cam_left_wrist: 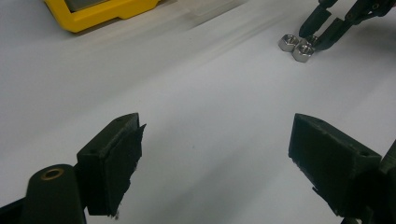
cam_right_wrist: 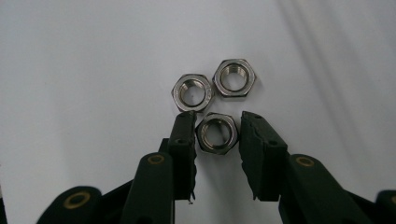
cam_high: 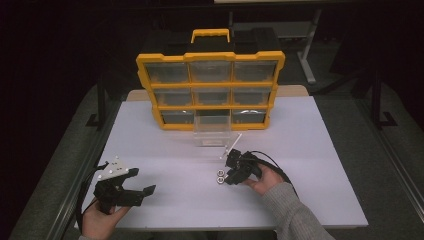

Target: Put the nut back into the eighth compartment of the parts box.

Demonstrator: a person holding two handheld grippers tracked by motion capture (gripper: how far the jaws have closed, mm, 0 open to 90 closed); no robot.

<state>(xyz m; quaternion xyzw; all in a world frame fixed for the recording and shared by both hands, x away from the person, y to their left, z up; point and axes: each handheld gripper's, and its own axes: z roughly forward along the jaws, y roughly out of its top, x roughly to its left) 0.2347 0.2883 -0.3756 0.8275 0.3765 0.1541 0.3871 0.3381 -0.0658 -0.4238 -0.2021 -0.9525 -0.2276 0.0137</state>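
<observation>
Nearest, the left tool (cam_high: 131, 192) hangs open over the bare white surface (cam_high: 165, 145). Farther out, the right tool (cam_right_wrist: 217, 126) has its jaws closed onto one steel nut (cam_right_wrist: 217, 133) — small, hard and probably slick, so gripping it across opposite flats looks safest. Three nuts lie there, the other two (cam_right_wrist: 192, 92) (cam_right_wrist: 234, 78) touching just beyond. Farthest stands one yellow parts box (cam_high: 210, 90) with nine drawers, one clear drawer (cam_high: 212, 131) pulled out.

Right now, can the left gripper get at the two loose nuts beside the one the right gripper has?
Probably yes: the left gripper is open with bare table ahead, though the right gripper crowds the two loose nuts.
</observation>
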